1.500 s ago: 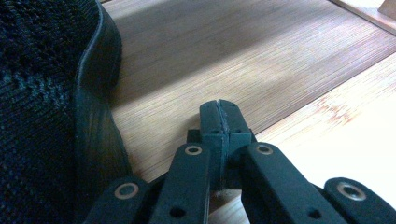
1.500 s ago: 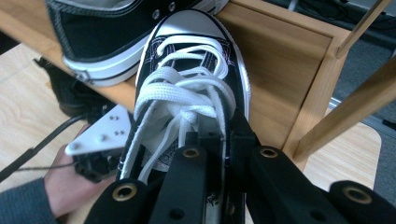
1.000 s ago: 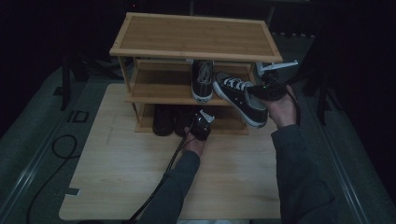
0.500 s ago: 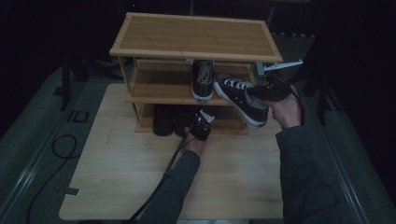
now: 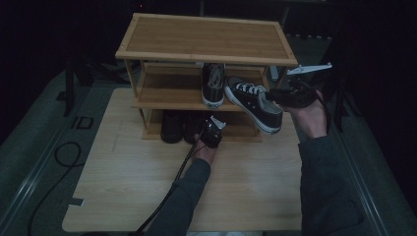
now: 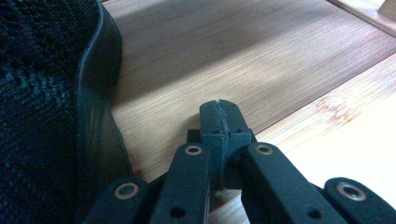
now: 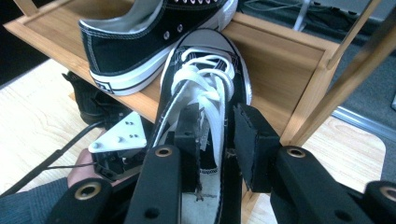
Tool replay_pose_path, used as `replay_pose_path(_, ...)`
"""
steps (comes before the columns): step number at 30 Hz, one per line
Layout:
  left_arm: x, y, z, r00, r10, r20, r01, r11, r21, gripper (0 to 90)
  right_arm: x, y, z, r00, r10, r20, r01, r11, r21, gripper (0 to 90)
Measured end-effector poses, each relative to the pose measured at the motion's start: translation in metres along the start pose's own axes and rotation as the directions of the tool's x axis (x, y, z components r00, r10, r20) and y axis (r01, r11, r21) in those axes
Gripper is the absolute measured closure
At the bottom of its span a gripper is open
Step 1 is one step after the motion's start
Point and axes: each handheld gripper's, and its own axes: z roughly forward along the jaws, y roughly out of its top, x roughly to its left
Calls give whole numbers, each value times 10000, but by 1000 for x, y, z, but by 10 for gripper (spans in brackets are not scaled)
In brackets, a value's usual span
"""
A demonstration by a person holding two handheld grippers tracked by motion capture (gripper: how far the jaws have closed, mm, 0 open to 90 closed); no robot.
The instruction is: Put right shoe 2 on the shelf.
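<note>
Dark floor surrounds the pale wooden board (image 5: 246,187) where the rack (image 5: 206,37) stands. From the high view, my right claw (image 5: 275,94) sits at the heel of a sneaker (image 5: 253,101) lying slantwise on the middle shelf (image 5: 167,93), toe inward, heel jutting past the front edge, just beside its upright mate (image 5: 213,84). My left claw (image 5: 212,132) rests low by the dark shoes (image 5: 172,127) on the bottom shelf.

Left gripper view: jaws clenched together on nothing, tip over the bamboo, a black knit shoe (image 6: 42,116) close on one side.

Right gripper view: my jaws have just been opening; the sneaker's (image 7: 205,107) heel collar lies between them, one pad inside the opening, the other standing clear (so I judge it released).

Risk: the overhanging heel could tip the sneaker off the shelf as I withdraw, or the inner pad could snag the collar or laces and drag it out.
</note>
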Motion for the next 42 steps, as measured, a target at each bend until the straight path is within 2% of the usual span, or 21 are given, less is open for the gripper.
replay_pose_path(11, 0, 0, 0, 10000, 6, 12, -6, 10000, 10, 900, -13, -6, -16, 9997, 194, 123, -190, 9995, -268, 716)
replay_pose_path(14, 0, 0, 0, 10000, 6, 10, -6, 10000, 9, 900, -16, -8, -20, 9995, 269, 179, -262, 9989, -378, 737)
replay_pose_path(15, 0, 0, 0, 10000, 7, 8, -8, 10000, 10, 900, -19, -10, -23, 9990, 355, 275, -342, 9984, -446, 786)
replay_pose_path(16, 0, 0, 0, 10000, 8, 9, -8, 10000, 9, 900, -19, -10, -23, 9990, 355, 275, -342, 9984, -446, 786)
replay_pose_path(18, 0, 0, 0, 10000, 12, 12, -12, 10000, 13, 900, -21, -14, -26, 9978, 375, 538, -359, 9989, -297, 897)
replay_pose_path(21, 0, 0, 0, 10000, 7, 14, -7, 10000, 10, 900, -23, -19, -27, 9972, 298, 682, -296, 9996, -42, 900)
replay_pose_path(29, 0, 0, 0, 10000, 7, 15, -7, 10000, 11, 900, -23, -36, -18, 9977, 80, 677, -121, 9981, 610, 900)
replay_pose_path(42, 0, 0, 0, 10000, 6, 13, -6, 10000, 10, 900, -26, -49, -17, 9979, -36, 642, -30, 9947, 1026, 900)
